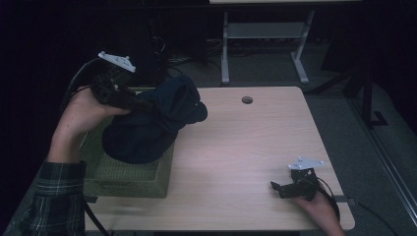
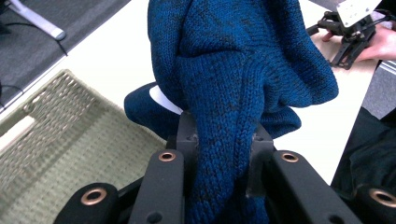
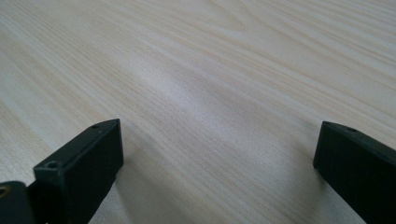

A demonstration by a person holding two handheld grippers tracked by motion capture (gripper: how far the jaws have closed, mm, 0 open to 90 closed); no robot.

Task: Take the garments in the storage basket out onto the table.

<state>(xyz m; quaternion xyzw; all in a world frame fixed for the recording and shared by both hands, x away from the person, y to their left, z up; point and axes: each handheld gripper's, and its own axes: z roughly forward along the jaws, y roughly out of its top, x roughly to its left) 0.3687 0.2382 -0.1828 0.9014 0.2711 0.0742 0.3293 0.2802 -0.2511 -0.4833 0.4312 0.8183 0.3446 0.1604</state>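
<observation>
1. Your left tool [image 2: 219, 154] has its fingertips buried in the dark blue knitted sweater [image 2: 243, 79]; you cannot see the pads.
2. The sweater's top is cut off by the upper edge of the left gripper view, and a white tag [image 2: 163, 100] on it is half covered by a fold.
3. The woven olive-green basket [image 1: 128, 174] has much of its inside hidden under the sweater in the high view.
4. Your right tool [image 3: 217, 144] shows the tips of its two spread black jaws; the rest is cut off by the bottom edge.
5. The light wood tabletop [image 3: 210, 60] blurs toward the far edge.
</observation>
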